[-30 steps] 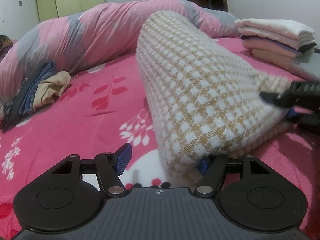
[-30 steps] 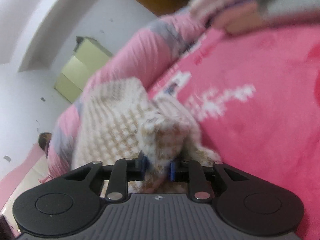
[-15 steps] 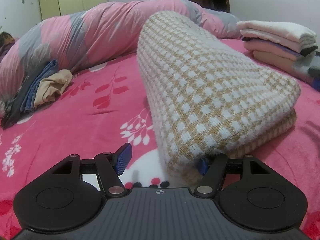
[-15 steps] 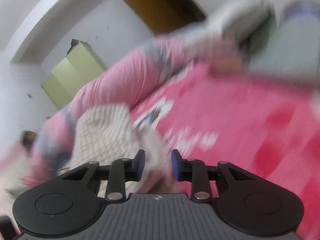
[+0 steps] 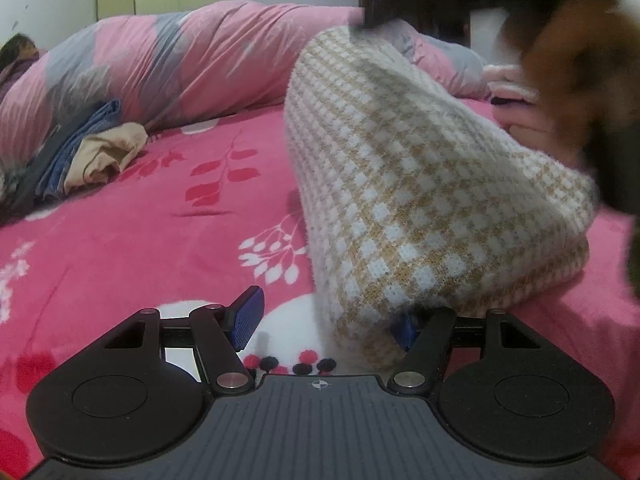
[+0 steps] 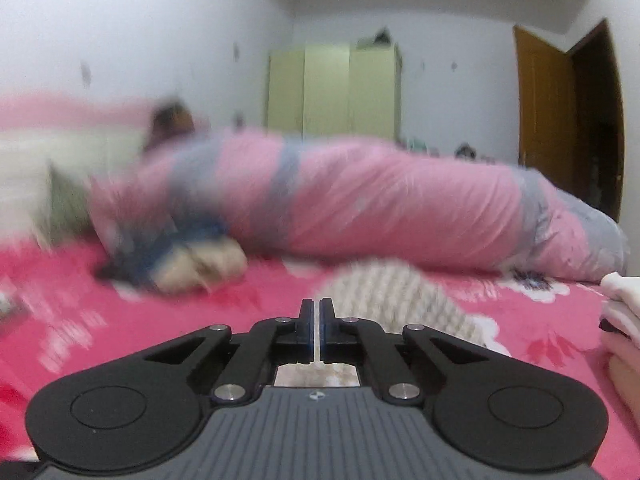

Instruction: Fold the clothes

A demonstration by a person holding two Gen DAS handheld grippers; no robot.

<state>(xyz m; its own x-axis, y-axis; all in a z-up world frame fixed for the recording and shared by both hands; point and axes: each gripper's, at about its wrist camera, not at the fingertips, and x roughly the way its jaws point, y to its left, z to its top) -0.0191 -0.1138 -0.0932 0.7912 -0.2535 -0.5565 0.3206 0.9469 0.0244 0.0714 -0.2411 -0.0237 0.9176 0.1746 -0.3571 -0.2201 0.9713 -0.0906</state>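
In the left wrist view, the left gripper (image 5: 324,320) is being held with its jaws standing apart at the bottom centre of the frame, the left blue pad (image 5: 248,317) lying bare over the bedspread while the right pad is partly hidden under a corner of the folded cream-and-tan checked knit sweater (image 5: 404,184). Whether that pad is touching the knit cannot be told; nothing is being pinched. The sweater is lying folded on the bright pink floral bedspread (image 5: 168,224), stretching from the lower centre toward the upper right. A blurred dark shape is covering the upper right corner. A crumpled heap of blue and beige clothes (image 5: 86,152) is sitting at the left edge, against a long rolled pink-and-grey quilt (image 5: 180,60) running along the top. In the right wrist view, the right gripper (image 6: 316,330) is being held with its jaws together and nothing between them, above the sweater, which is showing just beyond the fingertips. A stack of folded pale garments (image 6: 622,312) is being cut off by the right edge.
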